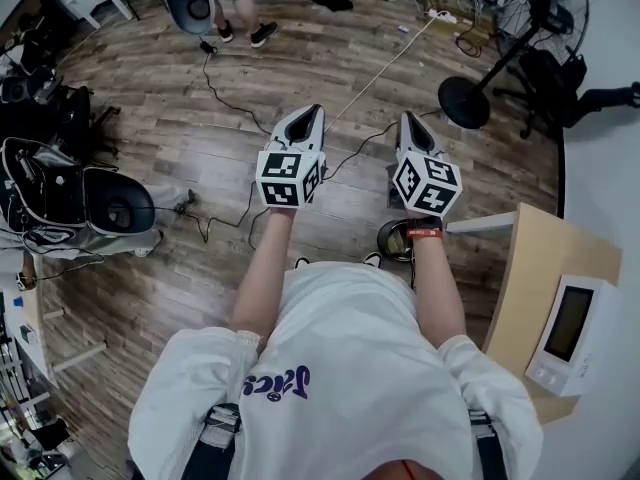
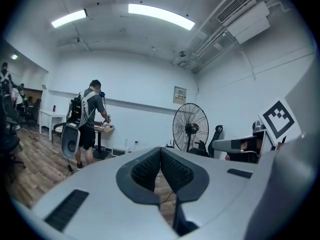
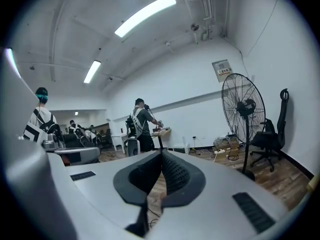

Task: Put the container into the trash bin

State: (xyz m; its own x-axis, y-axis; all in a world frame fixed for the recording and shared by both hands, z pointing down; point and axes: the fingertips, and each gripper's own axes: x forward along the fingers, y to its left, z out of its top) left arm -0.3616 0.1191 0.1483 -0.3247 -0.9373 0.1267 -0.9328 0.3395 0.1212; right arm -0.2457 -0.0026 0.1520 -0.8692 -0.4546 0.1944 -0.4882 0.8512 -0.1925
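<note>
My left gripper and right gripper are held side by side in front of my chest and point forward over the wooden floor. Both are shut, with nothing between the jaws. In the left gripper view the left gripper shows its dark pads meeting at the tips, and the right gripper view shows the same for the right gripper. A dark round bin-like thing stands on the floor just below my right wrist, partly hidden by the arm. No container shows in any view.
A wooden table with a white device is at my right. A standing fan is ahead right, cables cross the floor, and office chairs stand at the left. A person works at a desk far ahead.
</note>
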